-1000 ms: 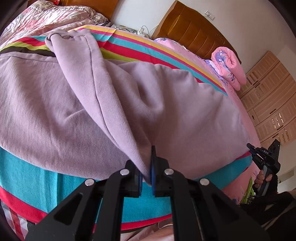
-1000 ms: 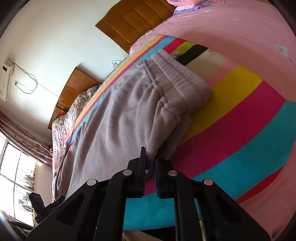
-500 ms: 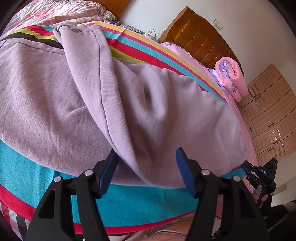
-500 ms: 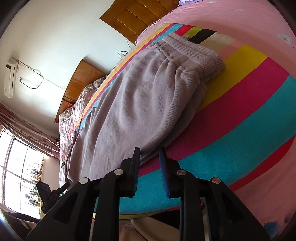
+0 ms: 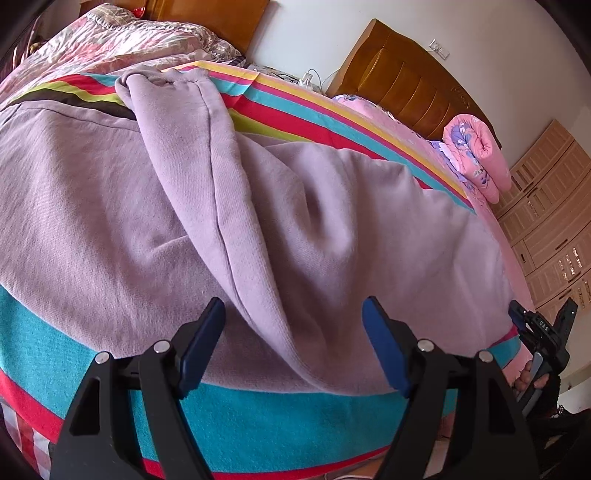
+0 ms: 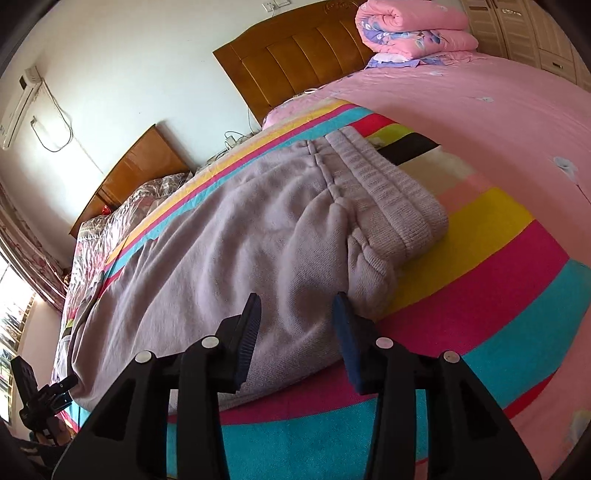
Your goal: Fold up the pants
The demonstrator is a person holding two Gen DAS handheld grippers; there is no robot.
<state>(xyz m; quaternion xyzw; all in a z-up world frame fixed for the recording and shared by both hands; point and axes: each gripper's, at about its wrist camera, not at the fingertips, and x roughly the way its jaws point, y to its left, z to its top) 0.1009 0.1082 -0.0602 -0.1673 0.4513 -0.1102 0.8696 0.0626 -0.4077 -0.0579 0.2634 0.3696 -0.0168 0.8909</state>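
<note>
Both tongs gape empty: left tongs point(image 5: 293, 341) at the lilac fleece pants point(image 5: 295, 229), right tongs point(image 6: 297, 328) at six o'clock. The loose twelve-o'clock leg may slip unfolded.

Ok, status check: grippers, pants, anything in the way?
Left gripper open, empty. Right gripper open, empty. Lilac pants lying folded lengthwise on striped blanket, waistband at right gripper's end. Nothing blocking.

The pants point(image 5: 295, 229) are coloured pale purple. The blanket point(image 6: 498, 266) is striped in pink, yellow, blue and black. A pink quilt point(image 6: 413, 26) is patterned with purple flowers.
</note>
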